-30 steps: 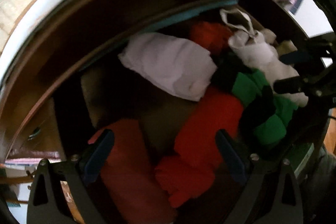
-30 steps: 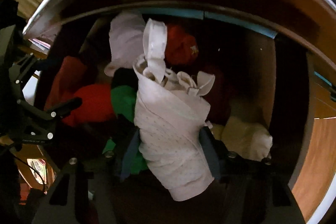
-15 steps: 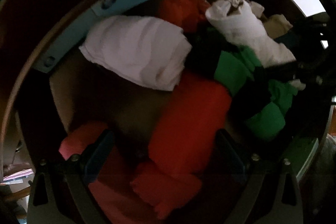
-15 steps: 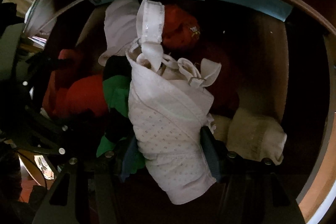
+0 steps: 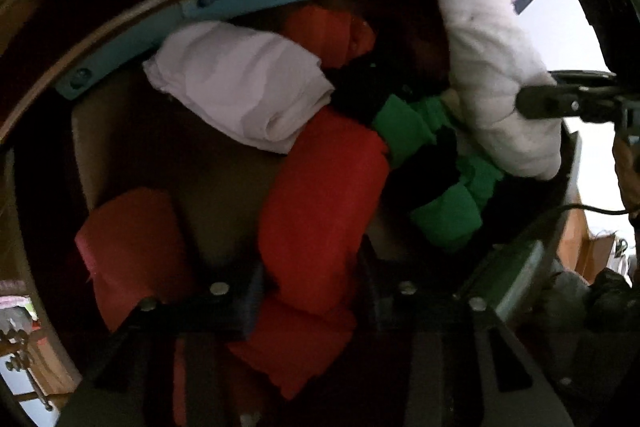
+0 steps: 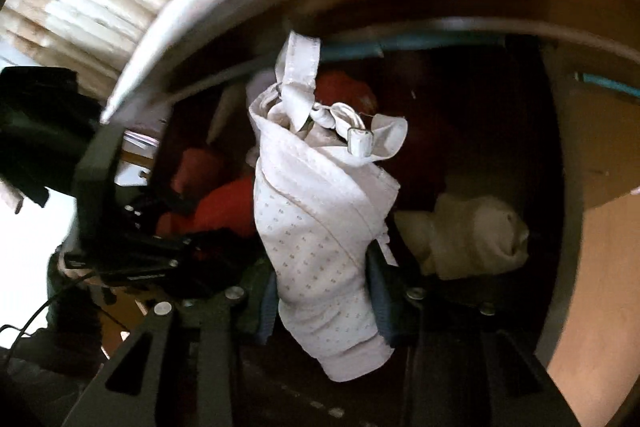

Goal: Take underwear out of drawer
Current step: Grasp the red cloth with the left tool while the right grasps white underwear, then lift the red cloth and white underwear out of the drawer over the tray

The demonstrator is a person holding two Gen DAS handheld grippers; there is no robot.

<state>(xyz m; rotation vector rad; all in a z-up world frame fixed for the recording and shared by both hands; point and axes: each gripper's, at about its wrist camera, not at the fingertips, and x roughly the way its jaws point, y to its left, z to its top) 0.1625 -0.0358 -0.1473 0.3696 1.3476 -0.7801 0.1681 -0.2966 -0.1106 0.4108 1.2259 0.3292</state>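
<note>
The right gripper (image 6: 324,301) is clamping a rolled white dotted garment (image 6: 320,227) between its blue pads, its jaws having just been closing in on the cloth. The roll is standing up out of the grip, its loose straps and small buckle (image 6: 358,139) dangling at the top, close under the front rail of the drawer (image 6: 400,39). That is the first risk: if the roll is being lifted straight past the rail, a strap could be catching on it and tugging the bundle out of the pads or unrolling it.

The left gripper (image 5: 308,291) is closing on a rolled red garment (image 5: 324,195) near the drawer's near edge; its jaws have just been closing too, and the pads are now sitting against the roll's sides with the cloth bulging between them. The grip is low on the roll, so the upper part, which is leaning on a folded white piece (image 5: 240,87) and touching green cloth (image 5: 436,155), may be sagging or dragging these neighbours along as it rises.

In the left view the white roll is hanging at the drawer's right side, just beside the green cloth, with the right gripper's finger across it. Both grippers are working near each other in a crowded drawer, so they could be colliding or snagging one another's cloth. A cream roll (image 6: 468,235) is lying untouched toward the right side of the drawer.
</note>
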